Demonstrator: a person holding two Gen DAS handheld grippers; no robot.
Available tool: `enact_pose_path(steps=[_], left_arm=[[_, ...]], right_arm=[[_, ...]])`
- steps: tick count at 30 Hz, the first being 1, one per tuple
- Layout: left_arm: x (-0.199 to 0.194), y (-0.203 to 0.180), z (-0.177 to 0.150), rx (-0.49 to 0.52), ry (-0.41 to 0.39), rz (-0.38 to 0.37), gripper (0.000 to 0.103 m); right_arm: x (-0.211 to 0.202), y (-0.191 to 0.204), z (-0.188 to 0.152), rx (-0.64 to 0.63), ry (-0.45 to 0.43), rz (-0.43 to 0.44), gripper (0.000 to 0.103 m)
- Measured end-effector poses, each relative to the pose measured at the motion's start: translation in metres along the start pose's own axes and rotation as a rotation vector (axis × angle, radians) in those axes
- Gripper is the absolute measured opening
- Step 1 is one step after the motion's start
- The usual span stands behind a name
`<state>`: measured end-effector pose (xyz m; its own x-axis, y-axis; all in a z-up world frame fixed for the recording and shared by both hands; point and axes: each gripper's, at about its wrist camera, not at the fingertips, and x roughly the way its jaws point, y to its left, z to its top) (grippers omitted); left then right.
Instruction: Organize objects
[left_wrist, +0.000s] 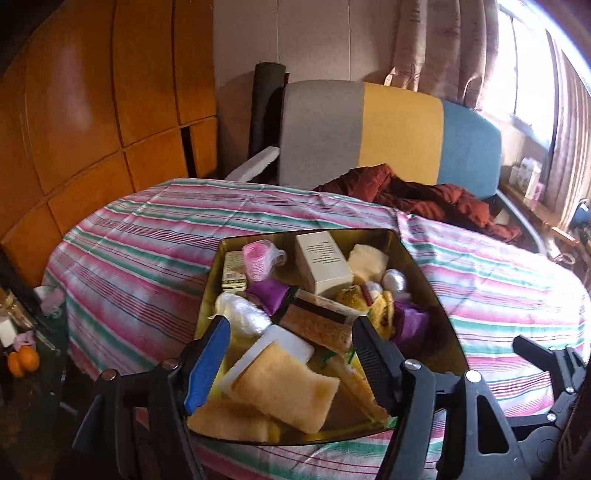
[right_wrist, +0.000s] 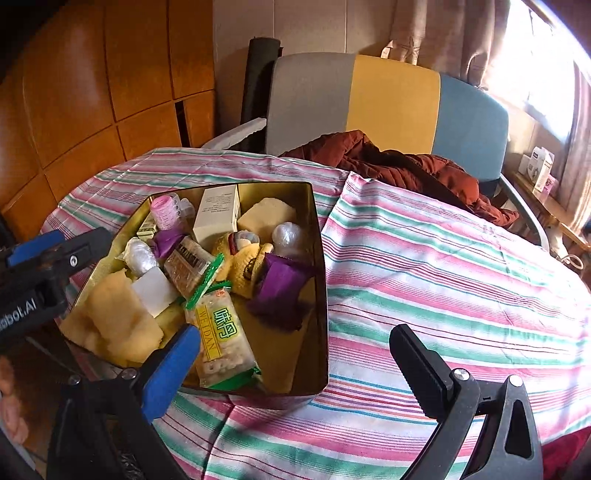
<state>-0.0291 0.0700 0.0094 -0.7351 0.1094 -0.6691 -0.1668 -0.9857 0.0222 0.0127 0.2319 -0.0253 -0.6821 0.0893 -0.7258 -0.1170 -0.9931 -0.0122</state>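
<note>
1. The left claw (left_wrist: 291, 354) hangs over the near end of the tin (left_wrist: 428, 273), its two fingers spread wide apart with nothing between them; below the gap lie a yellow sponge (left_wrist: 288, 387) and a white block (left_wrist: 284, 343)
2. The right claw (right_wrist: 295, 350) is also spread wide and carries nothing; its blue finger (right_wrist: 171, 363) sits over the tin's near corner, while the black finger is out over the striped cloth (right_wrist: 443, 266), just beside the tin
3. The tin stands on the cloth-covered table, toward the near left side in the right wrist view, and it is full: a cracker packet (right_wrist: 218, 336), a purple pouch (right_wrist: 280, 284), a white carton (right_wrist: 218, 216), a pink roll (right_wrist: 166, 212) and more sponges
4. Judging by this, the gathering looks mostly done, since no loose item shows on the cloth; what remains may be tidying inside the tin, though I cannot tell
5. The tin's long axis runs away from the cameras toward the chair (right_wrist: 391, 103); the cracker packet lies roughly along that axis, its near end close to the tin's front wall
</note>
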Motion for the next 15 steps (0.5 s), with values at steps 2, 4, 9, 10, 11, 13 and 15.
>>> enact_pose_path(steps=[2,4,9,10,11,13,15], left_arm=[[0.000,-0.003,-0.001,0.015,0.008,0.043,0.069],[0.000,-0.004,-0.003,0.029,0.019,0.070,0.069],[-0.001,-0.001,-0.008,0.015,0.032,0.050,0.069],[-0.001,0.000,-0.009,0.009,0.035,0.047,0.069],[-0.001,0.001,-0.010,0.001,0.038,0.048,0.069],[-0.002,0.002,-0.012,-0.006,0.041,0.050,0.069],[-0.005,0.004,-0.015,-0.021,0.034,0.044,0.069]], right_arm=[[0.000,-0.001,0.000,0.007,0.004,0.004,0.103],[0.000,-0.001,-0.001,0.009,0.004,0.000,0.103],[0.000,-0.001,-0.002,0.015,0.003,0.001,0.103],[-0.001,-0.002,-0.002,0.019,0.001,0.002,0.103],[-0.002,-0.003,-0.002,0.024,-0.002,0.002,0.103],[-0.003,-0.005,-0.002,0.037,-0.007,-0.003,0.103],[-0.005,-0.007,-0.001,0.049,-0.013,-0.009,0.103]])
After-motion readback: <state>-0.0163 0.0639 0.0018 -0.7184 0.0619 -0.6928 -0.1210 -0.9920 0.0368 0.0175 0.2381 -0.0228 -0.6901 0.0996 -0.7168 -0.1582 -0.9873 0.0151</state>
